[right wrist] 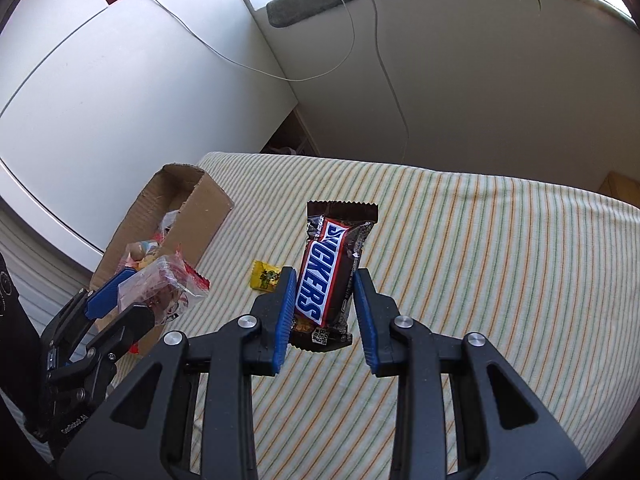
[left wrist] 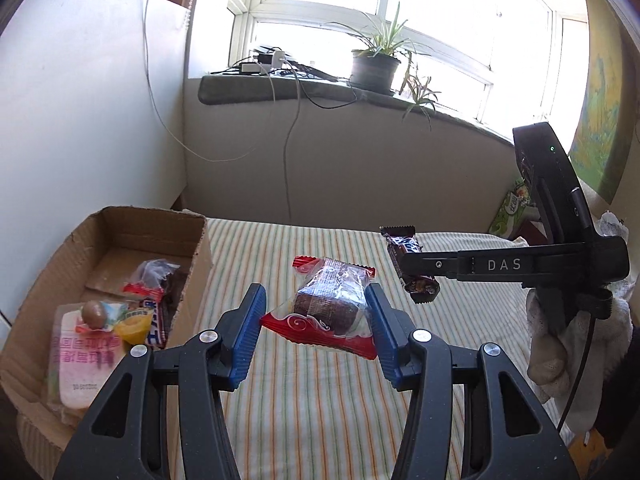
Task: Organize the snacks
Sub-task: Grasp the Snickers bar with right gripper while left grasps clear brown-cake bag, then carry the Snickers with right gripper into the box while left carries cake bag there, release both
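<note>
A brown chocolate cake in a crinkly clear wrapper with red printed ends [left wrist: 330, 307] hangs above the bed, pinched between the blue ribbed pads of the left gripper [left wrist: 316, 322], whose jaws stand fairly wide to span the soft, bulky pack. To its right, the right gripper [right wrist: 323, 308] nips a glossy brown Snickers bar with blue lettering [right wrist: 329, 270] by its lower half, jaws drawn close on the slim, firm bar, so its crimped top edge stands free. Both snacks are held clear of the cover, probably for carrying to the open corrugated cardboard box [left wrist: 52, 280] at the near left, which already holds a pink-printed packet, a yellow jelly cup and other wrapped sweets. A small yellow sachet [right wrist: 265, 276] lies flat on the striped cotton bedcover [right wrist: 480, 260], between box and bar, apparently yet to be sorted.
</note>
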{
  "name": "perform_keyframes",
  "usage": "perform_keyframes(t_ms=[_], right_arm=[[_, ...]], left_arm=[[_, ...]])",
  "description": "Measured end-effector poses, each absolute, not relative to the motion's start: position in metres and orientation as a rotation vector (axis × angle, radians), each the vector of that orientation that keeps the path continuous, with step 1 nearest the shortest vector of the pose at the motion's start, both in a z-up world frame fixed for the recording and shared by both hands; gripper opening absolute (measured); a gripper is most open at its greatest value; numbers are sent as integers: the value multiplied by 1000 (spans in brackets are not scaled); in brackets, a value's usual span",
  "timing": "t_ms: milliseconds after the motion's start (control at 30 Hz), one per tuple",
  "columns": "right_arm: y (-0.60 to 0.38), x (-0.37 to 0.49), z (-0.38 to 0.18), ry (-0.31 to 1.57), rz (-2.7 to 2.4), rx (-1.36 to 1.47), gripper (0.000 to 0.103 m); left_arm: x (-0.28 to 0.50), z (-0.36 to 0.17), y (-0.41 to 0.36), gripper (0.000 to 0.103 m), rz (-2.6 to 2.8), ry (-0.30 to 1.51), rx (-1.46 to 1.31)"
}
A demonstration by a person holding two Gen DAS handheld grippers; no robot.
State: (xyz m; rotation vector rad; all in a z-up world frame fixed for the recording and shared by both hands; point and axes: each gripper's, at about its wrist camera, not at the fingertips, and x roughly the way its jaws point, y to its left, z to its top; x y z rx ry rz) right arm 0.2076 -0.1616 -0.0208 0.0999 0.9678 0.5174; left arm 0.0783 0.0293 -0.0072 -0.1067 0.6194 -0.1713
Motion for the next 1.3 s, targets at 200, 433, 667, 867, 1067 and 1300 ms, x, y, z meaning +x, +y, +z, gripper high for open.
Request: perform_keyframes(t_ms=[200, 433, 667, 867, 1067, 1300], right_arm=[[-125, 204, -10, 946, 576, 70, 30], [-81, 206, -3, 930, 625, 29, 30], [-46, 203, 1, 925, 673, -3, 30], [-19, 204, 6, 917, 706, -29, 30], [8, 206, 5, 916, 740, -51, 30], [34, 210, 4, 918, 765, -75, 31]], left_arm=[[73, 6, 63, 50, -102, 581, -118], [66, 15, 100, 50, -28, 552, -135], [65, 18, 128, 50, 18, 540, -143], [65, 18, 150, 50, 48, 533, -148], [71, 15, 164, 50, 67, 537, -152], [78, 15, 177, 50, 79, 538, -157]])
